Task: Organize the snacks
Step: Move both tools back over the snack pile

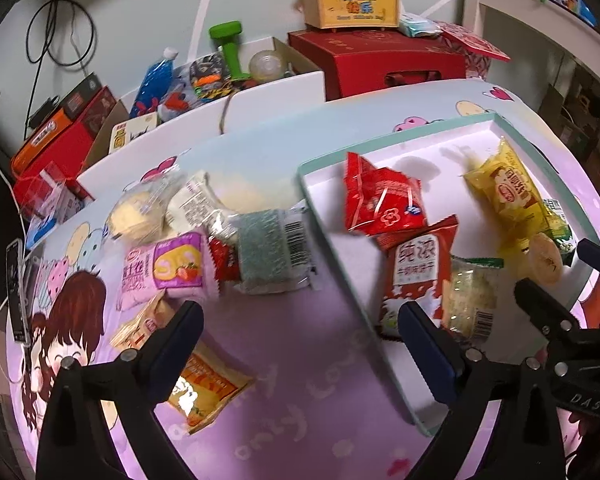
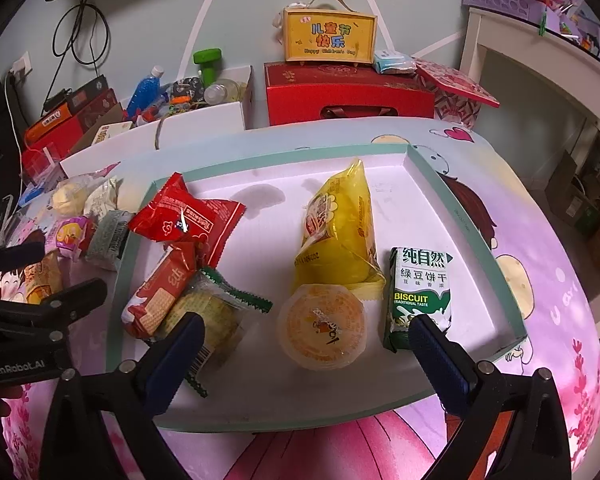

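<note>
Both grippers, left gripper [image 1: 300, 320] and right gripper [image 2: 306, 332], stand wide apart gripping nothing, the right above an orange jelly cup [image 2: 322, 326] in the white tray [image 2: 466, 220]

Both wrist views near, angled steeply down, left over loose snacks, right over tray [image 2: 468, 216], tray shared.

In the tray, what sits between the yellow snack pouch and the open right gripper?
The round orange jelly cup, as the right wrist view shows. It lies just below the yellow pouch, with the right gripper open around it, touching nothing.
</note>
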`<state>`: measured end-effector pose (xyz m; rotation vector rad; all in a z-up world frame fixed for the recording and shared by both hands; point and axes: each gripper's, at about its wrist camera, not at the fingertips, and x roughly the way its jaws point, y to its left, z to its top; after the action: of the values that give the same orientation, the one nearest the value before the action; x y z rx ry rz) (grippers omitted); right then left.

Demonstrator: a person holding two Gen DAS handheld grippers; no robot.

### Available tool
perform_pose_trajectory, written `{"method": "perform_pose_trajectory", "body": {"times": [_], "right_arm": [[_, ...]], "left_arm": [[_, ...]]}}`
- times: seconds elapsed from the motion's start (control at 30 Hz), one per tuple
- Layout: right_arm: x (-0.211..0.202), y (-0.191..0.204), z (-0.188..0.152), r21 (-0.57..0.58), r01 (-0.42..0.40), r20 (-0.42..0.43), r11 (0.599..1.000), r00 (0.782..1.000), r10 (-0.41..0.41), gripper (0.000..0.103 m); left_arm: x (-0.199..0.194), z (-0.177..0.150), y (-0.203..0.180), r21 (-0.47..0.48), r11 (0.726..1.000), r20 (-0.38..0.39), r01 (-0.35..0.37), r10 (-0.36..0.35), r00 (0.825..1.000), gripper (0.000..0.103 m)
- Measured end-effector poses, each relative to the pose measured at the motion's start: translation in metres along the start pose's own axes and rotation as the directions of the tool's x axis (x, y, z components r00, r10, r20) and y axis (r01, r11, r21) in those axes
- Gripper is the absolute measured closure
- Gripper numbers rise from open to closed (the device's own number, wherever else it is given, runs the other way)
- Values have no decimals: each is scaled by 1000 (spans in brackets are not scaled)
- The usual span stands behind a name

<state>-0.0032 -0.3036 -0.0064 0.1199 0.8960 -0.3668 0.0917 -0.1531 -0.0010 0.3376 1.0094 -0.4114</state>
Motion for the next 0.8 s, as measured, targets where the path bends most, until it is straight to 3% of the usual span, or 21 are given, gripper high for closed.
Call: {"method": "perform_pose_trajectory", "body": {"times": [0.47,0.8], "right_arm": [[-3,3,1,2,-11,10,1000,1000,10,0],[-16,22,7,3,-46,63,999,997,46,0]], "left_arm": [[-2,-7,12,-47,999,2,-5,5,1000,5],[-9,-16,48,-136,990,-5,-45,45,999,5]]}}
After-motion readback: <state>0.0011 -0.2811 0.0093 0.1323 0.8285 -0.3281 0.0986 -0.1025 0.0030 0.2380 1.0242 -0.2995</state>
